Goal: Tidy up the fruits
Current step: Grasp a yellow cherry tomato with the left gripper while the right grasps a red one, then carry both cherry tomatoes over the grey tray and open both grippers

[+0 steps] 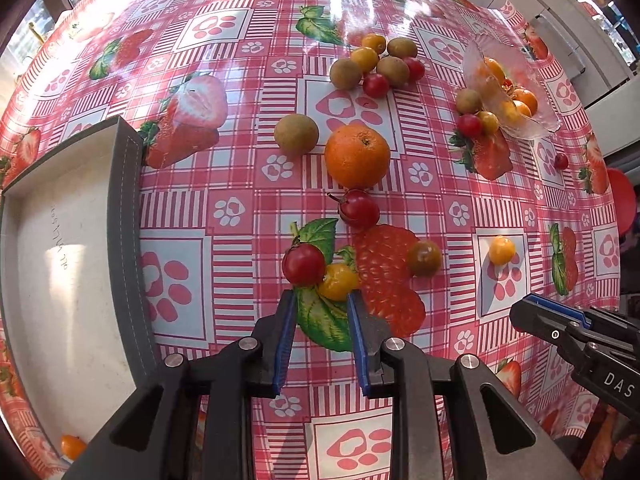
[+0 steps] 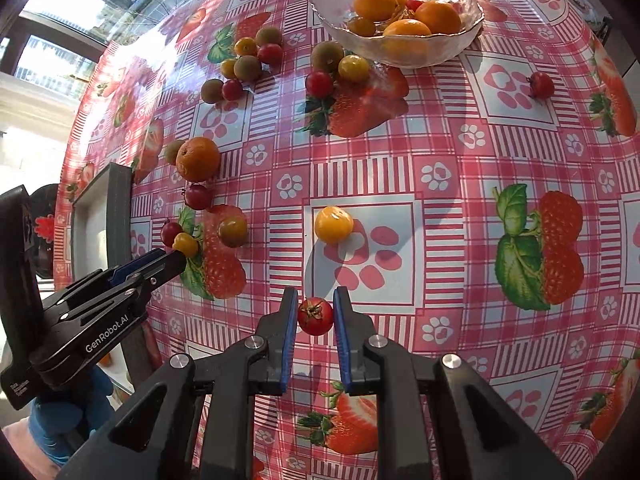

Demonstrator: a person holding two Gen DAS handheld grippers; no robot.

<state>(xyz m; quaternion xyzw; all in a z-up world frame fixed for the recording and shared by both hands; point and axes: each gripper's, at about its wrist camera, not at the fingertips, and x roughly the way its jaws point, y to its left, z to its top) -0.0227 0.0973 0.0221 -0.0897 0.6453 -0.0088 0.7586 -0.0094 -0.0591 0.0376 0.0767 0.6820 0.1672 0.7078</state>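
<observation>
My left gripper (image 1: 321, 300) is open, its tips just short of a yellow cherry tomato (image 1: 338, 281) that sits beside a red one (image 1: 303, 264); it also shows in the right wrist view (image 2: 176, 258). My right gripper (image 2: 316, 300) is shut on a red cherry tomato (image 2: 315, 315) held between the blue pads. An orange (image 1: 357, 156), a brown fruit (image 1: 296, 135), a red fruit (image 1: 359, 209), a greenish tomato (image 1: 424, 258) and a yellow tomato (image 2: 333, 225) lie loose on the tablecloth. A glass bowl (image 2: 460, 46) at the far side holds oranges and small tomatoes.
A white tray with a dark rim (image 1: 124, 216) lies at the left, with one orange fruit (image 1: 72, 446) near its front corner. Clusters of small fruits (image 1: 380, 64) lie farther back and beside the bowl (image 2: 332, 68). A lone red fruit (image 2: 541, 85) sits at the right.
</observation>
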